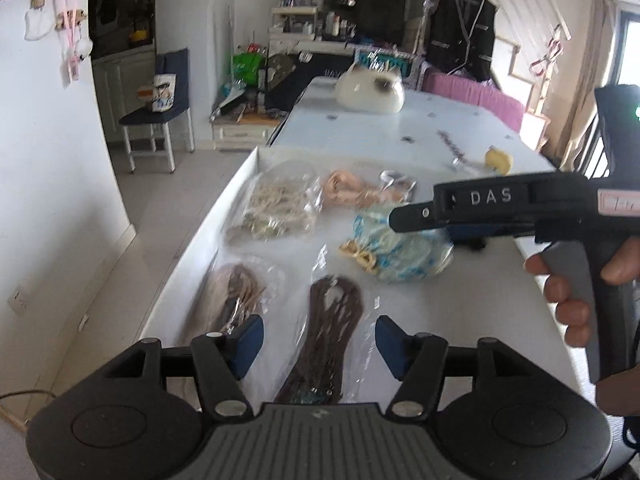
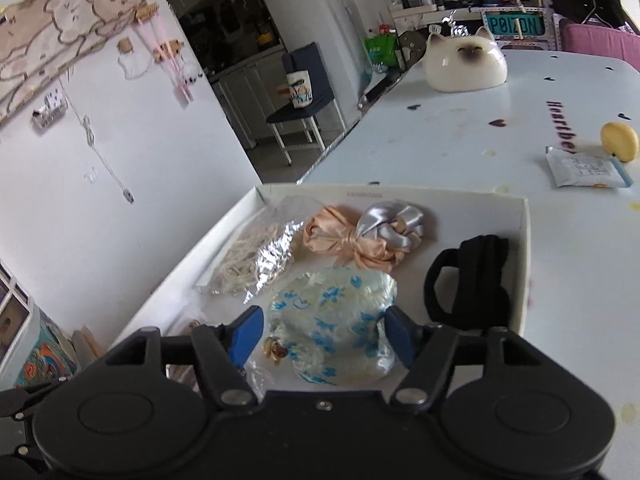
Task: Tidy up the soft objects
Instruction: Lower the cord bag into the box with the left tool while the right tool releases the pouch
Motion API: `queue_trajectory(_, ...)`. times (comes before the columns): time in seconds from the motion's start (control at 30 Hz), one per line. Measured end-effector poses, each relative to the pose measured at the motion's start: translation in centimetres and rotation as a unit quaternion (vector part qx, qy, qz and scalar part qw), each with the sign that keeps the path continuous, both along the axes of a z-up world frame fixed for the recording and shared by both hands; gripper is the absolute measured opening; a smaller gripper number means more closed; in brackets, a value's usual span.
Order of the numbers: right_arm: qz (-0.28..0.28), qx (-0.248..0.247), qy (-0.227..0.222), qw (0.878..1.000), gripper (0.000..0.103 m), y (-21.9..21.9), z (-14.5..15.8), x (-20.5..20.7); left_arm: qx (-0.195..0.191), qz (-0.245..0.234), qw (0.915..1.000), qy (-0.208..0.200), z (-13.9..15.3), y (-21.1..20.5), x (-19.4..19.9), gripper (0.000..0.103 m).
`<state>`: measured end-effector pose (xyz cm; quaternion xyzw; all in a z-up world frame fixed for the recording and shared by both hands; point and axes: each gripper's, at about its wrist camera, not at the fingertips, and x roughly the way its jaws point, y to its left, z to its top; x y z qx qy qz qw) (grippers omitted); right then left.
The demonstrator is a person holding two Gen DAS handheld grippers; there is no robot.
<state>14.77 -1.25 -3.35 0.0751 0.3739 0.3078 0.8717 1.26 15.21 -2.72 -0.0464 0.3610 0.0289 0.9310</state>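
We hold left gripper (image 1: 319,346) low over tray's near edge, jaws wide, gripping nothing, brown cord bag (image 1: 329,340) beneath gap. Right gripper (image 2: 323,334) hovers mid-tray, jaws wide, empty, blue-print bag (image 2: 340,320) between pads, not touching. White tray (image 2: 525,248) holds cream cord bag (image 2: 250,258) at far left corner, peach scrunchie (image 2: 340,240), silver scrunchie (image 2: 390,224) against it, black band (image 2: 472,280) along right wall, tan cord bag (image 1: 234,300) near left.
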Motion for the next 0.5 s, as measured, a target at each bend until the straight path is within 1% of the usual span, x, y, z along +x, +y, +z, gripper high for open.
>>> queue_trajectory(0.1,-0.007,0.014,-0.009,1.0,0.068,-0.7,0.6,-0.5,-0.005,-0.01,0.9997,-0.022,0.9,-0.3,-0.6,0.061)
queue_trajectory(0.13,-0.011,0.017,-0.013,1.0,0.067,-0.9,0.8,-0.7,-0.008,-0.013,0.9995,-0.029,1.1,-0.5,-0.8,0.058)
queue_trajectory(0.17,-0.017,0.018,-0.017,1.0,0.064,-1.0,1.0,-0.9,-0.009,-0.016,0.9993,-0.034,1.3,-0.6,-0.9,0.055)
queue_trajectory(0.2,-0.022,0.018,-0.02,0.999,0.055,-1.2,1.2,-0.9,-0.008,-0.021,0.9991,-0.037,1.4,-0.8,-0.9,0.05)
queue_trajectory(0.27,-0.025,0.019,-0.02,0.999,0.042,-1.5,1.3,-1.0,-0.004,-0.032,0.9989,-0.034,1.4,-1.1,-0.9,0.044)
queue_trajectory(0.37,-0.019,0.025,-0.011,0.999,0.038,-1.8,1.1,-1.0,0.001,-0.048,0.9985,-0.025,1.1,-1.5,-0.8,0.038)
queue_trajectory(0.43,-0.017,0.017,-0.01,1.0,0.036,-1.5,0.9,-0.9,0.006,-0.051,0.9987,-0.008,0.6,-1.5,-0.3,0.029)
queue_trajectory(0.5,-0.012,0.007,-0.01,1.0,0.033,-1.1,0.7,-0.8,0.008,-0.046,0.9988,0.011,-0.2,-1.3,0.1,0.027)
